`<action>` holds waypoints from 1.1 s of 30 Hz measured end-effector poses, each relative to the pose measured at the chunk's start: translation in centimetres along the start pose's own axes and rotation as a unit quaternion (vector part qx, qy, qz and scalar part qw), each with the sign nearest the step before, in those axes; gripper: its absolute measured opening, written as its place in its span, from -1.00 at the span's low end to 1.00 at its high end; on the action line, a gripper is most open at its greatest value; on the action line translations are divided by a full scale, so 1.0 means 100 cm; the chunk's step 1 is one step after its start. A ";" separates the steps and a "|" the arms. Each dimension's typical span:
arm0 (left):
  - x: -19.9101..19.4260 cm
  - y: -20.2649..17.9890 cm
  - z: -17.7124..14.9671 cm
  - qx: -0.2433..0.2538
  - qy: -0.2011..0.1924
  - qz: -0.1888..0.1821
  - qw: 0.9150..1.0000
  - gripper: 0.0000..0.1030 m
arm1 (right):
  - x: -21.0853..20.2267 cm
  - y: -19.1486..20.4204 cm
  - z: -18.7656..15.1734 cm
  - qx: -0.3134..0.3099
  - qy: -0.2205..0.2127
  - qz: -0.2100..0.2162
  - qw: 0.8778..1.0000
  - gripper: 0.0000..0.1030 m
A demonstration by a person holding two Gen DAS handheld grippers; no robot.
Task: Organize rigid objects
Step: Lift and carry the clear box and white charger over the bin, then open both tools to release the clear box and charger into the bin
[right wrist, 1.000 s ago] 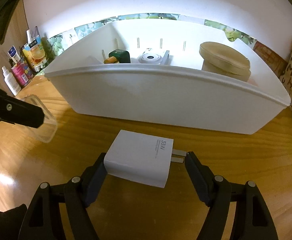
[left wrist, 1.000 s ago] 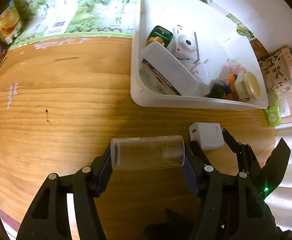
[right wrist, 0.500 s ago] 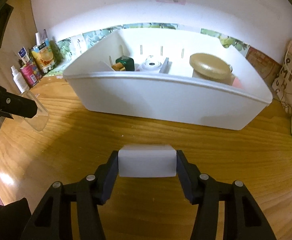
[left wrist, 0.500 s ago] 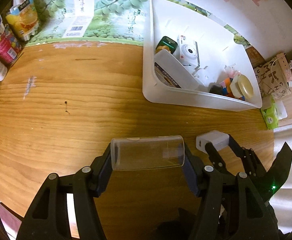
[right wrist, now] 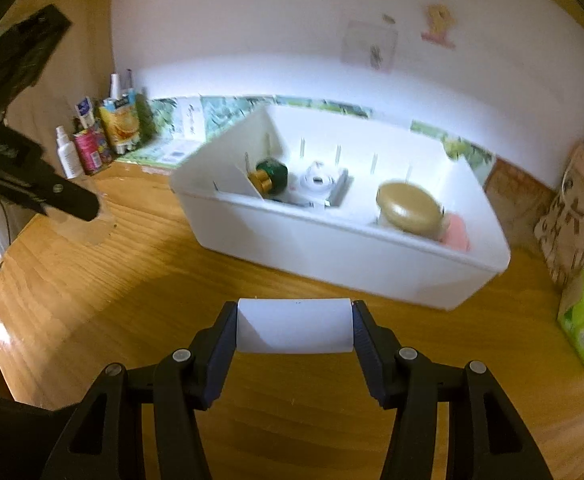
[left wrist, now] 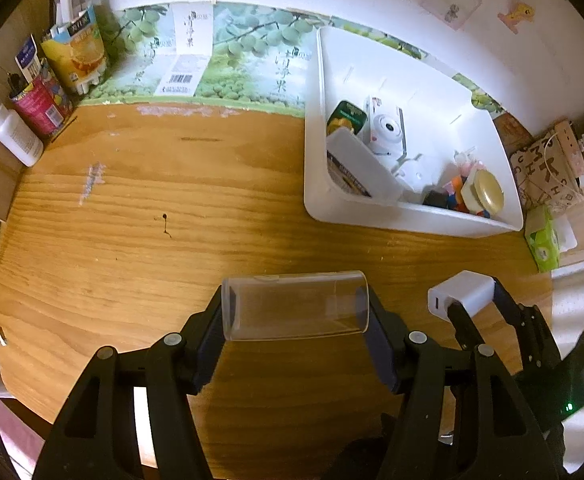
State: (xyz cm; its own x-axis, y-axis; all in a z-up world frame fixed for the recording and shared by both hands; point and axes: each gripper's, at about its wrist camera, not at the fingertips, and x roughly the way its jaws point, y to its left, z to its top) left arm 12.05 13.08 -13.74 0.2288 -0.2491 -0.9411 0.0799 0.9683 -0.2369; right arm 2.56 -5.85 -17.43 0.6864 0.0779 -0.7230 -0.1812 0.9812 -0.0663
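White charger's (right wrist: pixel 294 326) prongs hidden in right gripper (right wrist: pixel 294 330).

Blurred throughout the right wrist view: white bin (right wrist: pixel 344 240), gold-lidded jar (right wrist: pixel 408 204) inside it, and wall stickers (right wrist: pixel 438 26) above it, none sharp enough for detail. Hidden behind the bin's near wall: lower part of the jar and most of the white camera (right wrist: pixel 318 180); clamped behind the left gripper (right wrist: pixel 71 208), only a faint edge of the clear container (right wrist: pixel 87 232). Too small to read left of the bin in the left wrist view: print on the juice carton (left wrist: pixel 77 54) and red can (left wrist: pixel 37 106); cut off at the frame edge right of the bin, the patterned bag (left wrist: pixel 548 168).
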 end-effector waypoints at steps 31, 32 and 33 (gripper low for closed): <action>0.000 -0.078 0.055 -0.002 -0.146 -0.065 0.987 0.28 | 0.007 -0.085 0.063 -0.033 -0.127 0.030 0.991 0.08; 0.002 -0.080 0.057 -0.001 -0.148 -0.059 0.987 0.28 | 0.009 -0.087 0.064 -0.031 -0.127 0.032 0.991 0.08; 0.003 -0.082 0.058 0.000 -0.149 -0.056 0.987 0.28 | 0.012 -0.090 0.065 -0.029 -0.127 0.034 0.991 0.08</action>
State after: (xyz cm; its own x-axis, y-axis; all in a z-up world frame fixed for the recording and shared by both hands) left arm 17.11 5.00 -10.64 0.4941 -0.3493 -0.7961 0.1202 0.9344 -0.3354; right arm 9.61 -13.41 -13.21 0.8246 0.1921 -0.5321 -0.2675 0.9612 -0.0676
